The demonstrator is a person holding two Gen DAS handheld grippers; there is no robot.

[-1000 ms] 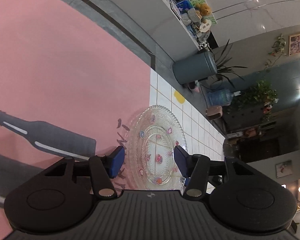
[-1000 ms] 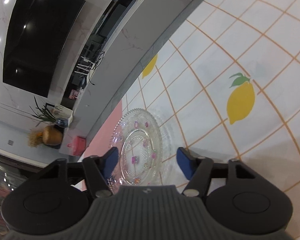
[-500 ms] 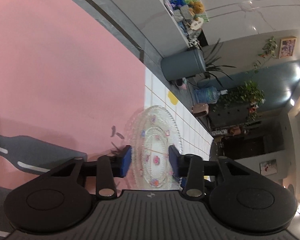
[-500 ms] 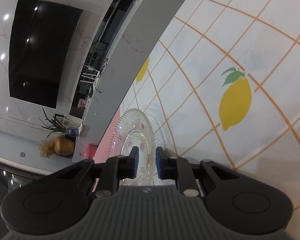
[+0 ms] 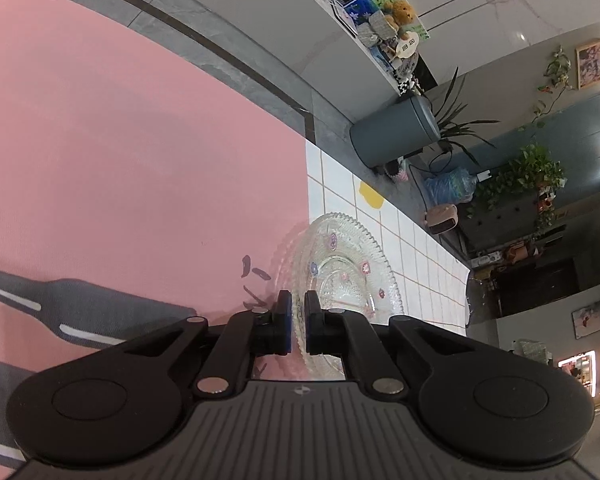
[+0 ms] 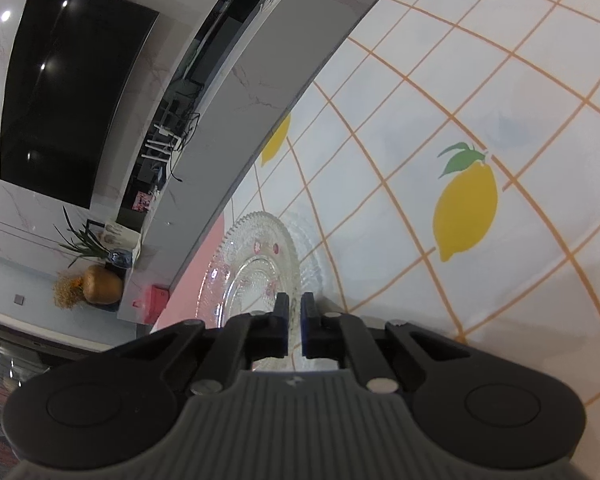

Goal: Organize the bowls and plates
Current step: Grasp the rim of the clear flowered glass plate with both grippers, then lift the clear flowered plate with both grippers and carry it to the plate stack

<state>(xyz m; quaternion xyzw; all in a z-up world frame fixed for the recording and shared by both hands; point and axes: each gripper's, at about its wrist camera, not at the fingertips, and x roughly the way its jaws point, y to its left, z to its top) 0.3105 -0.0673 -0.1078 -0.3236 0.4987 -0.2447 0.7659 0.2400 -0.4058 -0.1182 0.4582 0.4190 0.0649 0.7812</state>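
Because the glass plate is wide, thin and slippery, I take it with both tools at once, one at each side of its beaded rim. It lies across the seam where the pink cloth meets the lemon-print cloth. My left gripper has just been closing and its blue pads now pinch the rim on the pink side; my right gripper has likewise just been closing, clamped on the rim on the lemon side. I judge two opposed grips keep the plate level when lifted; a slip on either edge would tip it.
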